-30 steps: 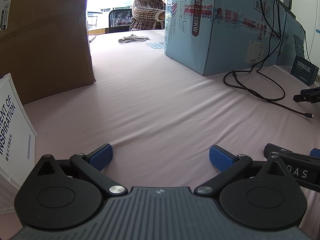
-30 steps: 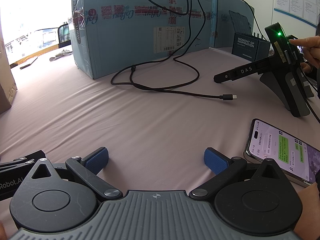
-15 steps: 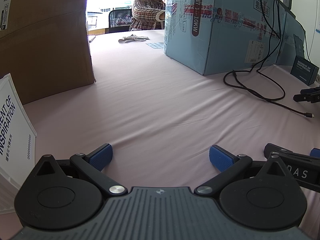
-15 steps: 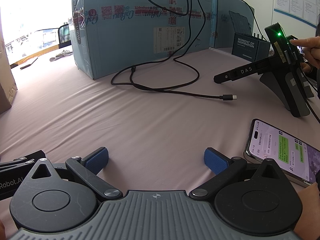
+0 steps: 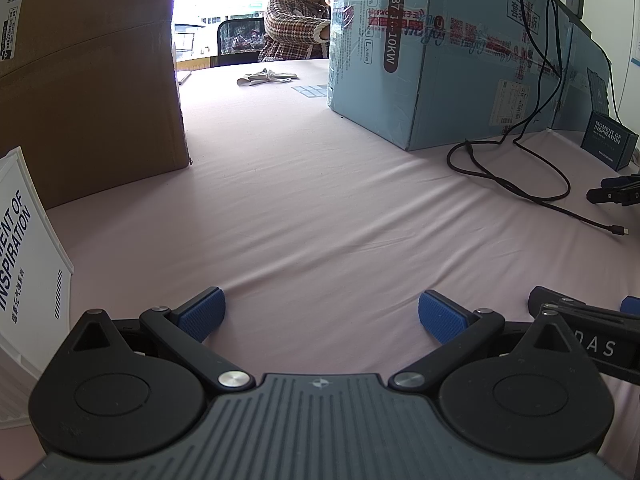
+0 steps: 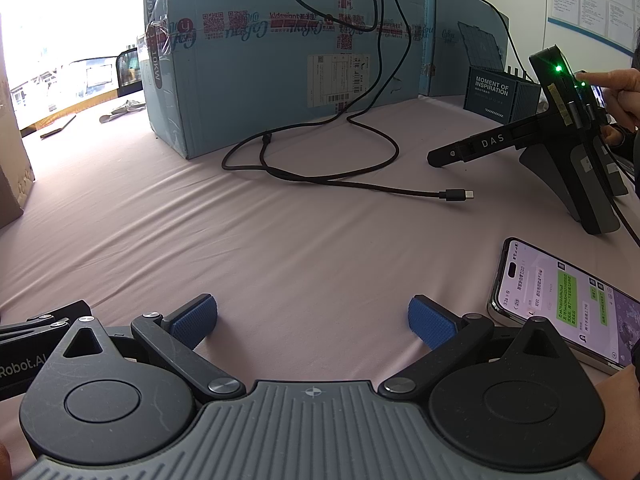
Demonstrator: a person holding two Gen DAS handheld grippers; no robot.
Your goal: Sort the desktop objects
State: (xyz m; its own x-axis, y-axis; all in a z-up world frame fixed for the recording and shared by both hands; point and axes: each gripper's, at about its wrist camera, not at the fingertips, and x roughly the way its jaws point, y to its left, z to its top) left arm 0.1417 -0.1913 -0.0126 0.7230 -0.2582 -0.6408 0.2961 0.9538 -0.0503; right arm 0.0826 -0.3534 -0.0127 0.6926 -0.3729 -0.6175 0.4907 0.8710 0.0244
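Cable (image 6: 352,176) lies in loose loops on the bench (image 6: 280,248) ahead of the right gripper (image 6: 313,318), just before the blue box (image 6: 260,60), its plug end (image 6: 456,195) free; it looks light and limp, likely to trail, so near the plug seems the best hold. Both grippers rest low on the cloth, side by side, the left gripper (image 5: 322,316) facing bare bench, fingers of each spread wide and empty, a phone (image 6: 568,304) just right

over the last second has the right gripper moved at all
No. The right gripper sits in the same spot: the cable plug and the phone keep the same places in its view, jaws equally wide open.
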